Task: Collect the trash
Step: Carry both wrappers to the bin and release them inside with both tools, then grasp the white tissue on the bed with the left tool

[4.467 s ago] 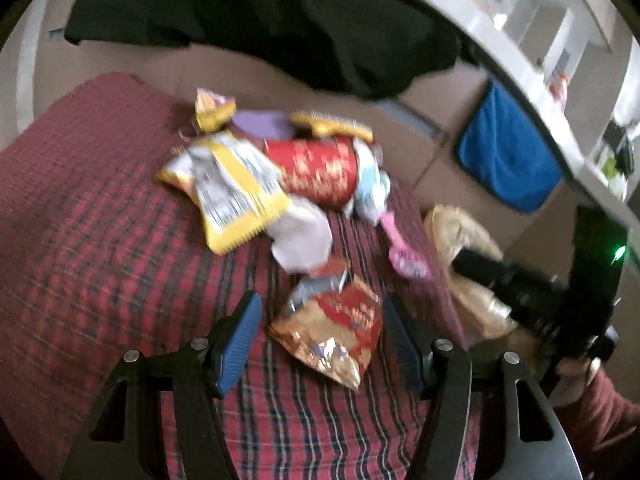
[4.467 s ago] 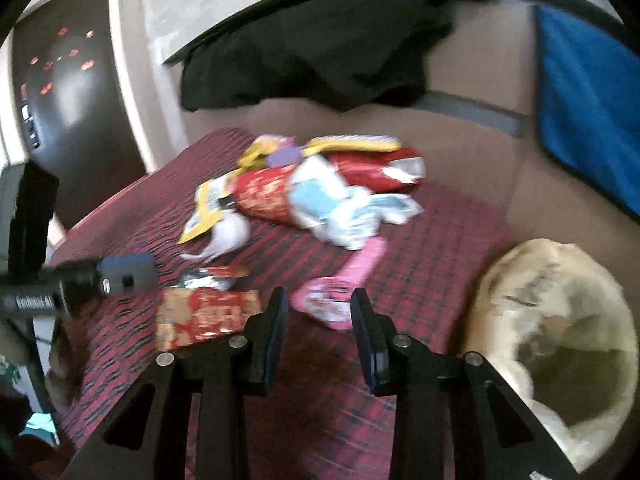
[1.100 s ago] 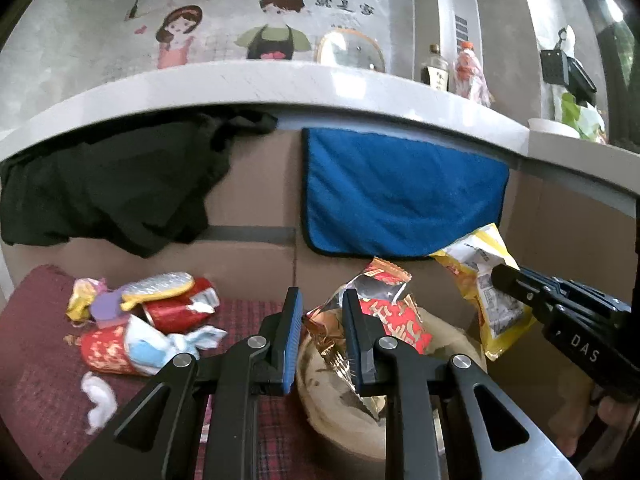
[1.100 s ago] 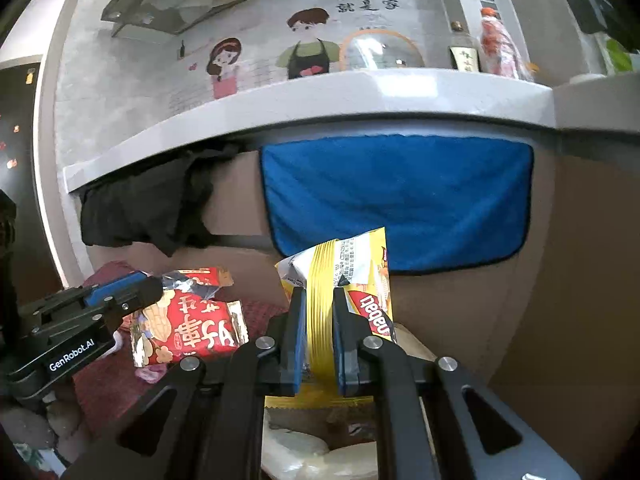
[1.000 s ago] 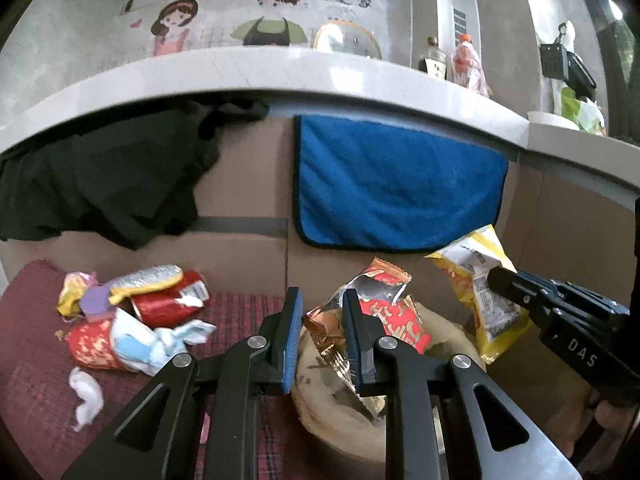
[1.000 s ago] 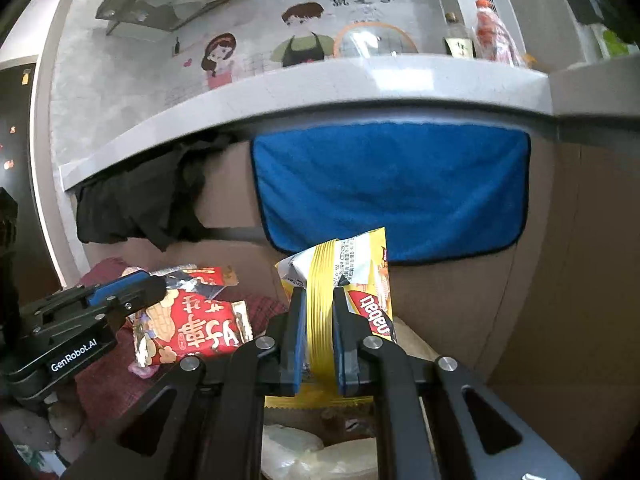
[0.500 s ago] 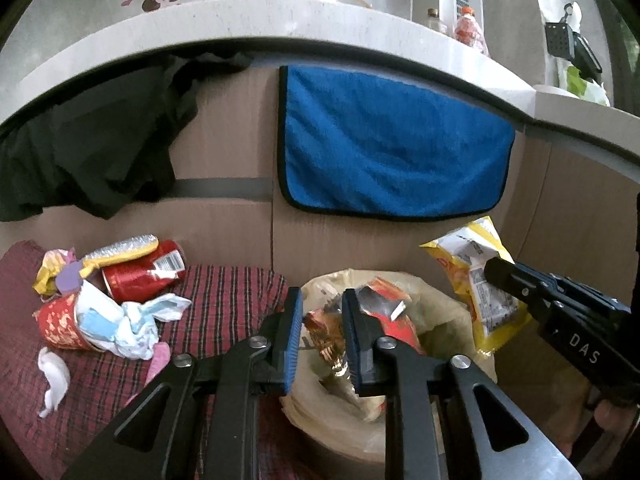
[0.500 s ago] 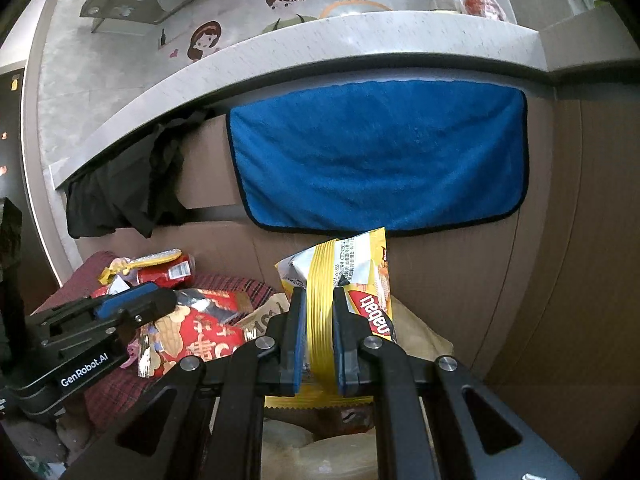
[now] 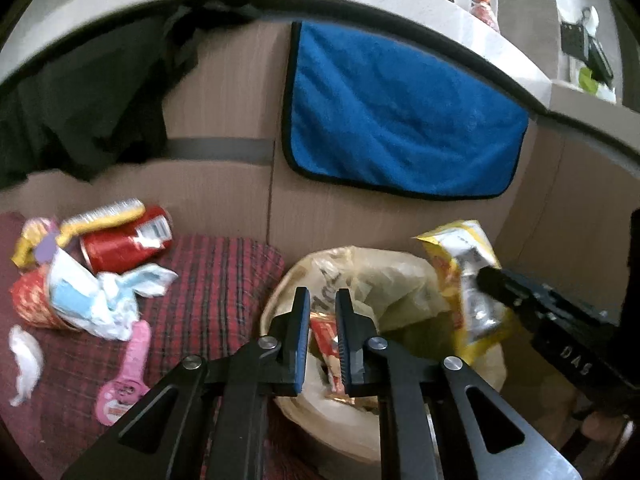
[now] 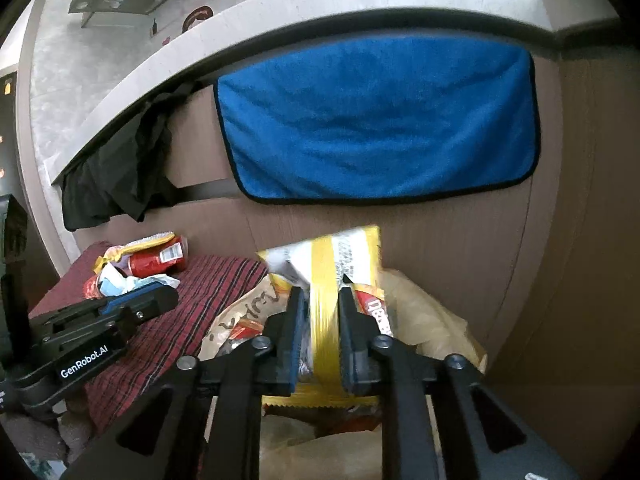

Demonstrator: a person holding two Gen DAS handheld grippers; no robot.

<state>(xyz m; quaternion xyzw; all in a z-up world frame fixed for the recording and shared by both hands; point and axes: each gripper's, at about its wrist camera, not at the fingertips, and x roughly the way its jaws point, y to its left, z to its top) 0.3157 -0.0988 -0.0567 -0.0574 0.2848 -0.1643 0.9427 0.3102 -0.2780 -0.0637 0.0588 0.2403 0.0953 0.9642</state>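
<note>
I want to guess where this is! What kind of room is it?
Probably a home kitchen or dining nook. A stone counter curves above, with a blue towel hanging under it, and snack wrappers lie on a plaid cloth beside a lined trash bin.

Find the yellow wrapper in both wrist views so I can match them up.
Left wrist: the yellow wrapper is at right, at the right gripper's tip, over the bag.
Right wrist: it is at centre, between the opening jaws.
Shared landmark: the blue towel hanging behind.
</note>
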